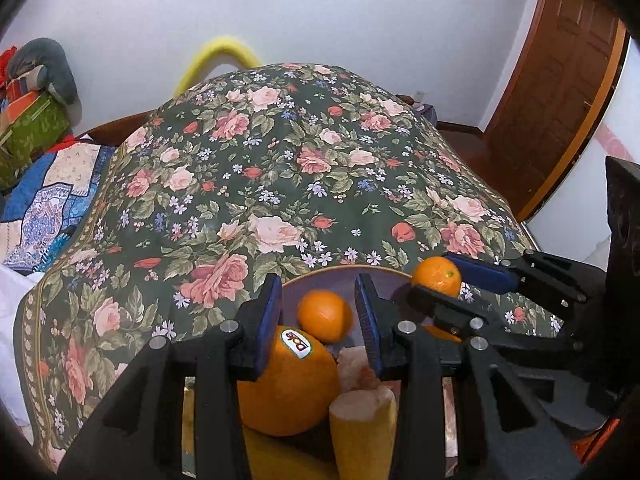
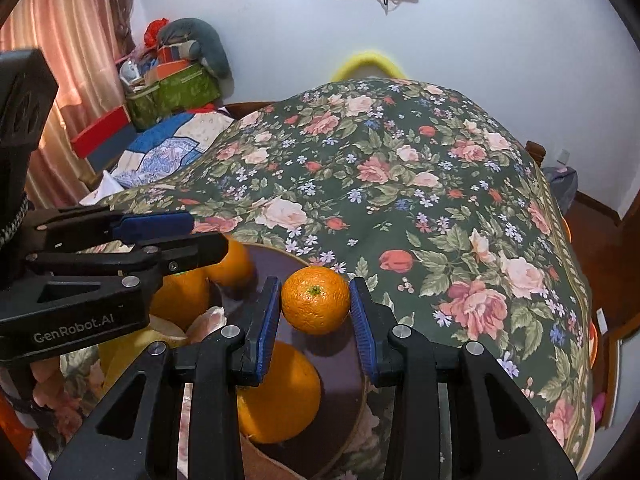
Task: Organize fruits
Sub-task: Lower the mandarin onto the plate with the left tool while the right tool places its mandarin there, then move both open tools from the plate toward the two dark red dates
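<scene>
Right claw (image 2: 314, 312) clamped shut, left claw (image 1: 318, 312) spread apart.

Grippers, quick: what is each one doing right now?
Left gripper: open, holding nothing, above the oranges on the plate.
Right gripper: shut on a small orange.

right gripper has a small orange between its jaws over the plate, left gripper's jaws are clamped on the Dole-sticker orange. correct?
Not quite. The left gripper holds nothing: the left wrist view shows its jaws open, with the Dole-sticker orange lying on the plate below them. The rest stands: in the right wrist view the right gripper has the small orange between its jaws over the plate.
</scene>
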A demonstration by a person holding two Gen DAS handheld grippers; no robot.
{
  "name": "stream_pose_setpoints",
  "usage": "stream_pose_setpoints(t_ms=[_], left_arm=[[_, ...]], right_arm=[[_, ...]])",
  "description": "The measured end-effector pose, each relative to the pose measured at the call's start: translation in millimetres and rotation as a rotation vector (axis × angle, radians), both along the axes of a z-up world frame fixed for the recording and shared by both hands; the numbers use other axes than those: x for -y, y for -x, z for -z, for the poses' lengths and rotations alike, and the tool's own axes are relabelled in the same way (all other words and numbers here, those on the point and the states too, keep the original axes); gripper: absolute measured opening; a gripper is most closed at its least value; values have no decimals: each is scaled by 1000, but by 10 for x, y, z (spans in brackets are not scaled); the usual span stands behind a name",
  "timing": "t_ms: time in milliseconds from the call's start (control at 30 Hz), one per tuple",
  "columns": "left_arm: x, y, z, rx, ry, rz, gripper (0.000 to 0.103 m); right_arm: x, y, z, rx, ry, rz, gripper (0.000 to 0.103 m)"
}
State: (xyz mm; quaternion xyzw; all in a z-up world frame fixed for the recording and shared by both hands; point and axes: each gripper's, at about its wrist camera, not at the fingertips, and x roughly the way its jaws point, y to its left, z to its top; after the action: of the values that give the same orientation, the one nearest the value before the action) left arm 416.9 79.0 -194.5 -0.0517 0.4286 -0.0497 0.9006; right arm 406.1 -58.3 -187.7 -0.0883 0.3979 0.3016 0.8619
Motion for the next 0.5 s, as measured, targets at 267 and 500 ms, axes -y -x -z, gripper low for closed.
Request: stream_pose_setpoints(t_ms=[267, 500], left_arm=[[-80, 118, -84, 25, 29, -26, 37], [-71, 336, -261, 67, 16, -38, 37]], right_arm=[[-42, 22, 15, -4, 7, -20, 48], [42, 155, -105, 29, -3, -3, 51]])
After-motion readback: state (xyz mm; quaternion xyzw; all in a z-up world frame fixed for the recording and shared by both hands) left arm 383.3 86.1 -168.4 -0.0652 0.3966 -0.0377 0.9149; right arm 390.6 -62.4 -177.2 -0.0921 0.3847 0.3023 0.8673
